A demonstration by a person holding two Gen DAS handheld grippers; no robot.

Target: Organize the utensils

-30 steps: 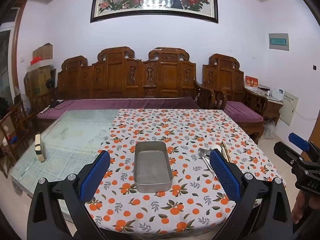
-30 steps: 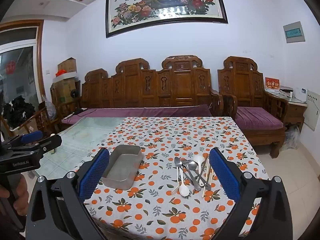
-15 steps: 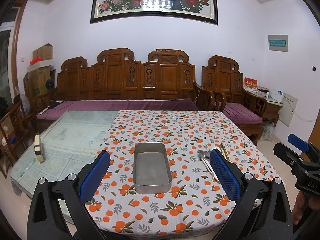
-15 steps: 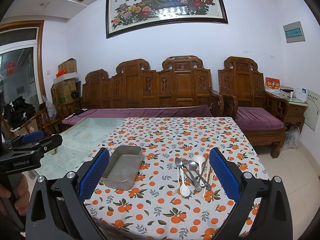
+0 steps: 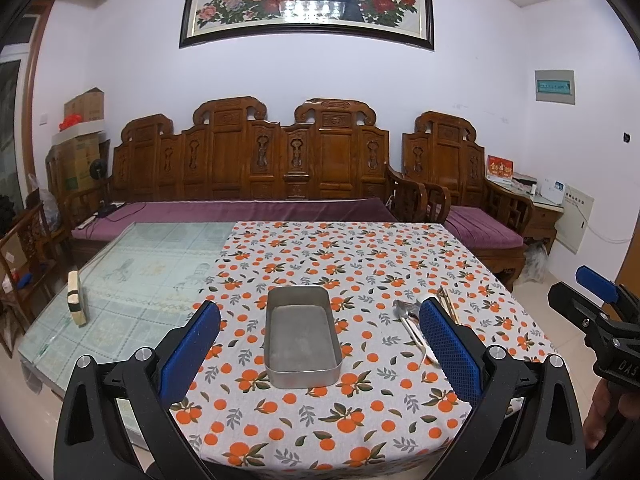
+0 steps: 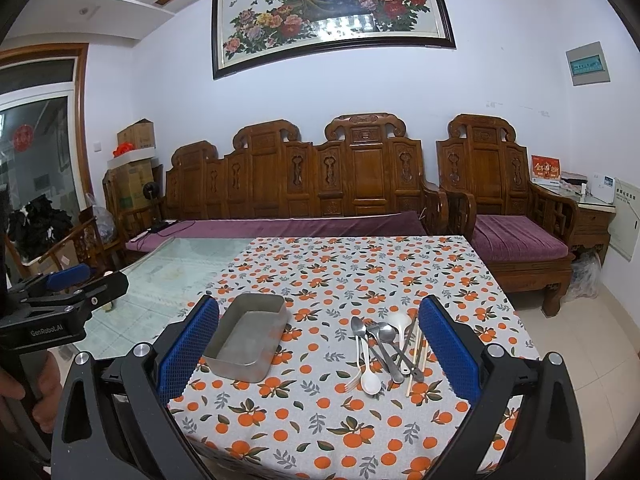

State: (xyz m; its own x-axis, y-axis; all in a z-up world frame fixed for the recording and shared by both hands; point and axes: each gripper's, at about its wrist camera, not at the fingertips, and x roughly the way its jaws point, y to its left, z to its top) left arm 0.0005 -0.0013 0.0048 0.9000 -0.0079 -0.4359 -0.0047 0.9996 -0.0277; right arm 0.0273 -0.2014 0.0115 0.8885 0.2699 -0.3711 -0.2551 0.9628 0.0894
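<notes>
Both the left tool and right tool hang released, nothing gripped, short of the tabletop's near edge, and the crisscrossed utensils beside the empty tin look liable to snag and scatter.
</notes>
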